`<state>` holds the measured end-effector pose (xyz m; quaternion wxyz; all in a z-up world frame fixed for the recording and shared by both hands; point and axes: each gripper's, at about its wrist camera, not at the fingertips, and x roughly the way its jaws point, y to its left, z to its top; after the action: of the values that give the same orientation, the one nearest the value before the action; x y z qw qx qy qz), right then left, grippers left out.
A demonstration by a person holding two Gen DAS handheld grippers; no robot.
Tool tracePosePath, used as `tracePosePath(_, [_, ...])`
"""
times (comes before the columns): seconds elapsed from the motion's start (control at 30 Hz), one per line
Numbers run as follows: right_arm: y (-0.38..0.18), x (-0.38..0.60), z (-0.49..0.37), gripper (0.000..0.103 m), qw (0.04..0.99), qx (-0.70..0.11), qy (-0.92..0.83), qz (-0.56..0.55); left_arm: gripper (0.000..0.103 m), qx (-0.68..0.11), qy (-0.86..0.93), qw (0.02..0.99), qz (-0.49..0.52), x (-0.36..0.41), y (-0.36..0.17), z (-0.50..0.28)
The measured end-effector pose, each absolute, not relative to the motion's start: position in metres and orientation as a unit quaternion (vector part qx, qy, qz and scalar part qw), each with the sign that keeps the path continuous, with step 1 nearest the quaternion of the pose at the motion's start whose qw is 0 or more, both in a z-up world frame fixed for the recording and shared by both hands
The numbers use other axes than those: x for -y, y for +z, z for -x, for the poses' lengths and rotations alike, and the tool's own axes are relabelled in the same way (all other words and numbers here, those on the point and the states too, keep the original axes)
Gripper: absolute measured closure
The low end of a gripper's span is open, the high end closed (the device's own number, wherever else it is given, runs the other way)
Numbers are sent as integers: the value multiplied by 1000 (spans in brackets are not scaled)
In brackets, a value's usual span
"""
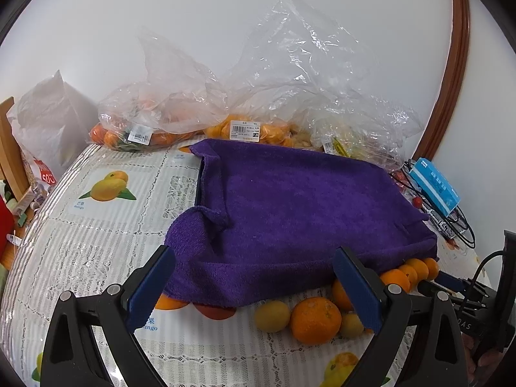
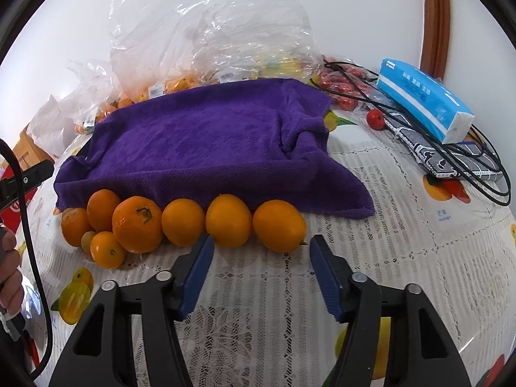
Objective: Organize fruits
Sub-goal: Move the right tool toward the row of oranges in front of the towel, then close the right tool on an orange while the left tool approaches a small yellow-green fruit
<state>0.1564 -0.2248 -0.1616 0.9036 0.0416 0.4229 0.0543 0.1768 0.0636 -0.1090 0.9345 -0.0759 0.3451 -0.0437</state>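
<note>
Behind the purple towel [image 1: 290, 200], clear bags [image 1: 151, 109] hold oranges [image 1: 109, 137].

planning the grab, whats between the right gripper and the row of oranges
Nothing: in the right wrist view only bare tablecloth separates the open right gripper from the oranges.

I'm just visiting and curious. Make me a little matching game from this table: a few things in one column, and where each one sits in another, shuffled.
Things:
1. purple towel
2. row of oranges
3. blue tissue pack
4. clear plastic bags

Places:
A. along the towel's near edge, on the tablecloth
B. at the back, by the wall, holding fruit
C. spread over the middle of the table
D. on the black cables, near the wooden frame

Pairs: 1-C, 2-A, 3-D, 4-B
</note>
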Motion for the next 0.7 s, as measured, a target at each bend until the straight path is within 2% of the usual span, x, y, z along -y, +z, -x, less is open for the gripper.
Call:
tracePosePath(0.07, [-162,225,-156,51,903,-424,53,-41,5,-346,-44,934,77,-64,-109,-177])
tracePosePath(0.13, [-162,226,-156,61,903,-425,52,-44,5,-345,-44,934,77,-65,-109,-177])
tracePosePath(0.2, [-164,227,-157,77,901,-429,49,-46,5,-345,-45,934,78,-65,-109,-176])
tracePosePath(0.27, [-166,229,-158,83,898,-435,47,-50,5,-343,-45,935,78,-65,-108,-176])
tracePosePath(0.7, [-167,227,-159,80,897,-437,52,-50,5,-343,-44,935,83,-67,-108,-175])
